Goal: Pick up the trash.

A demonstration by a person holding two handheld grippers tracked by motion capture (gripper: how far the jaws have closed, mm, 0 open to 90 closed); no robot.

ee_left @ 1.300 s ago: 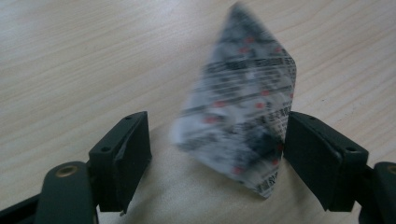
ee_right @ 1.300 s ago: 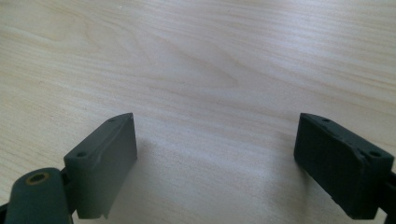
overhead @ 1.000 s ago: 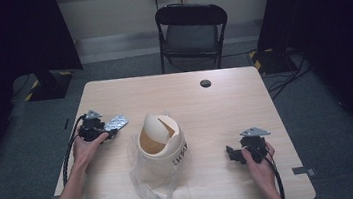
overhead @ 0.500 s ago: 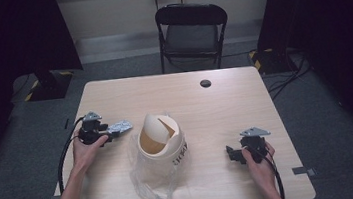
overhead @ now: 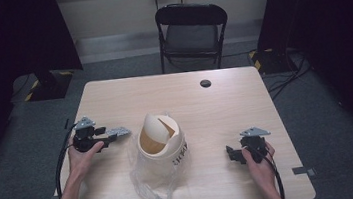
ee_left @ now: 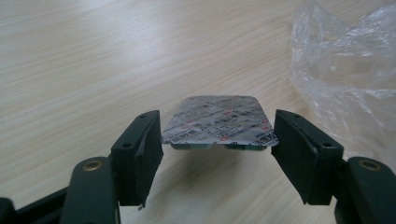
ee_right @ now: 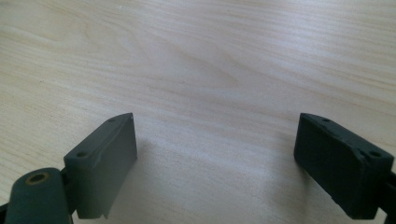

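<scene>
My left gripper [overhead: 112, 135] is at the table's left side, pointing right toward a cream swing-lid bin [overhead: 161, 141]. It is shut on a silver foil blister pack [ee_left: 219, 122]. The pack hangs flat just above the wood, held by its two side edges. The jaws have just been closing on it. The bin stands mid-table in a clear plastic bag [overhead: 152, 190] that spreads out in front of it. The bag's edge [ee_left: 345, 70] lies close ahead of the pack. My right gripper [overhead: 232, 154] rests near the front right, open, with bare wood between its jaws [ee_right: 215, 154].
The wooden table [overhead: 225, 104] has a small black round grommet [overhead: 205, 83] near its far edge. A black folding chair [overhead: 192, 32] stands behind the table. Dark curtains hang at both sides. A cable trails from each gripper over the table's front edge.
My left gripper, with the blister pack in it, has shifted a little toward the person's side of the table. The right gripper has stayed where it was.
</scene>
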